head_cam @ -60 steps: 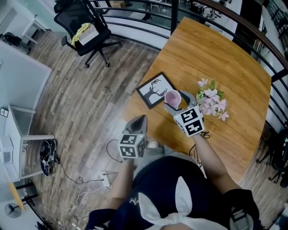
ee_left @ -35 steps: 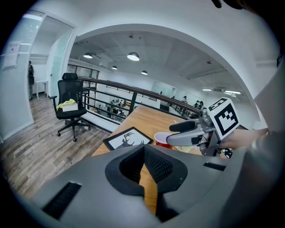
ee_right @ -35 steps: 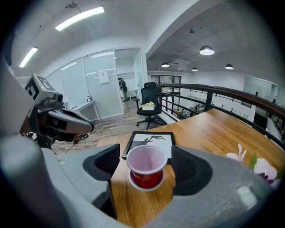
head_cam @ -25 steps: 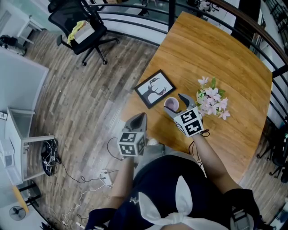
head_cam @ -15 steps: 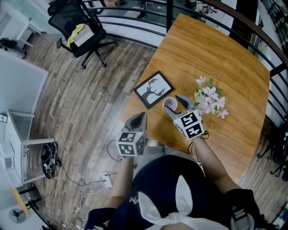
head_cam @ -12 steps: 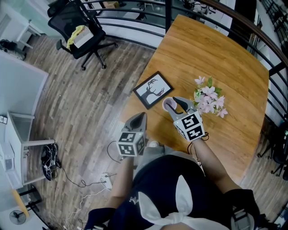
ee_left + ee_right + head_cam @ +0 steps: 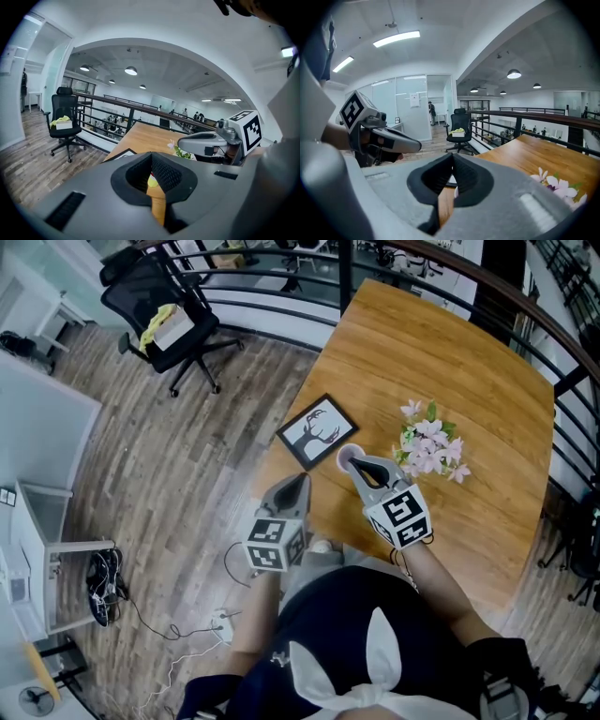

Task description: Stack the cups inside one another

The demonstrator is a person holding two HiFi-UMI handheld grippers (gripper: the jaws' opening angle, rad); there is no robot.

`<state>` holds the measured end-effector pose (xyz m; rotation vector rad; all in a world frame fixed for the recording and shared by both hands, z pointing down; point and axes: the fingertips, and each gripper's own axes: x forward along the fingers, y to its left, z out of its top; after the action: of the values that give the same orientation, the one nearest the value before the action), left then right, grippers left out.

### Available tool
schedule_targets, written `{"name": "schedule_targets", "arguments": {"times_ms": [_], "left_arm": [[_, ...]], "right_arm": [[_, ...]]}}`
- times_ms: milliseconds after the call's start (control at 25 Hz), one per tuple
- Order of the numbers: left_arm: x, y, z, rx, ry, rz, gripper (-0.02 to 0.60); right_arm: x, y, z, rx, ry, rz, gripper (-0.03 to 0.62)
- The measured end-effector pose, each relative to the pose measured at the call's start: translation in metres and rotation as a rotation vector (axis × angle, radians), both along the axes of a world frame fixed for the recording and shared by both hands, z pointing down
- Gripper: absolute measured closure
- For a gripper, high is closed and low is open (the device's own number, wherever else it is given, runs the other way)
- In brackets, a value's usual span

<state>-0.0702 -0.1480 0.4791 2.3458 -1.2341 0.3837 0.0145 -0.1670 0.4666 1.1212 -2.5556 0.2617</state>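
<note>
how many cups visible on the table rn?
1: a pink cup on the table, between the framed picture and the flowers, beside the right gripper. More may be nested inside it, unseen.

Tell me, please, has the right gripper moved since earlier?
Yes. The right gripper has drawn back from the flowers toward the near edge of the table, its tongs just closed, empty.

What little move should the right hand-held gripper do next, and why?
Probably draw the right hand-held gripper back, clear of the pink cup. Its jaws have just closed with nothing between them, and the cup stands on the table beside the picture frame; no other loose cup shows.
</note>
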Motion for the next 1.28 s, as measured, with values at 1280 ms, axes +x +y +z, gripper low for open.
{"name": "schedule_targets", "arguments": {"times_ms": [1280], "left_arm": [[0.033, 0.035, -0.006, 0.024, 0.016, 0.119, 0.565]], "right_arm": [[0.013, 0.058, 0.007, -0.025, 0.064, 0.063, 0.597]]}}
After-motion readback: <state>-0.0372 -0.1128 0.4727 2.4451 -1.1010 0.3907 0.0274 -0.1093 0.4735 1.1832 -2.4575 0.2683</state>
